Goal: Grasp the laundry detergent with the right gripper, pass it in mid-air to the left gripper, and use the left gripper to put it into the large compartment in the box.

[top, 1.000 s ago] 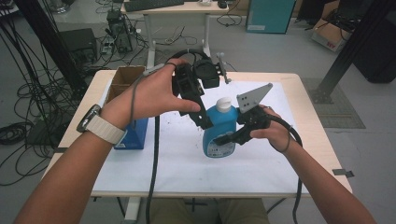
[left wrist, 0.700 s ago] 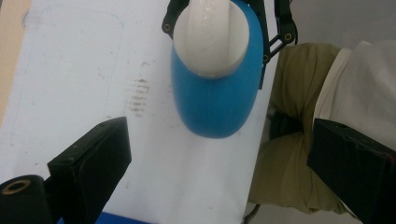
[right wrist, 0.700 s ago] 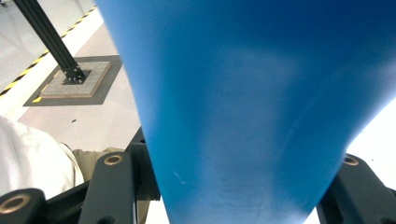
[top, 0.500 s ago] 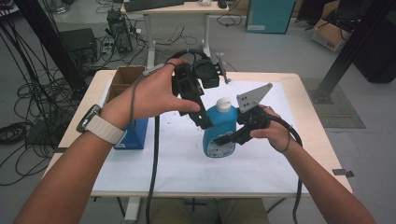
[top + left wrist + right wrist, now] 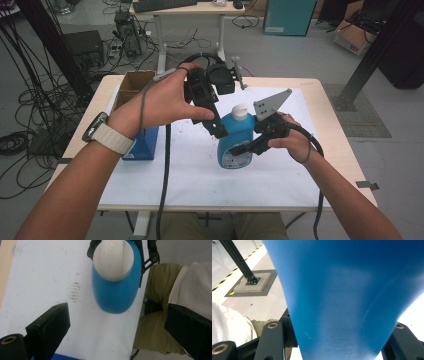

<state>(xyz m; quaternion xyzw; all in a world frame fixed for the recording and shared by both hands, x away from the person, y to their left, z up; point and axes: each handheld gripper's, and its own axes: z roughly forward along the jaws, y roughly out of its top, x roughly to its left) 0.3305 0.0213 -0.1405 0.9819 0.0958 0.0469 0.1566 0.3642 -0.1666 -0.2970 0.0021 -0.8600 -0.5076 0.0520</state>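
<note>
While the blue bottle stands upright near the middle of the white sheet on the tabletop, the right gripper clamps its body from the right side. In the right gripper view, the black fingers press on both flanks of the blue body, so this gripper is closed on the bottle. The left gripper hangs above and just left of the bottle's white cap, pointing down. In the left gripper view, its fingers stand wide apart with nothing between them; the cap lies farther off, beyond the fingers. Compared with the earlier frames, no change is visible: bottle, both hands and both grippers keep the same places. A blue box sits at the sheet's left edge, with a cardboard box just beyond it.
</note>
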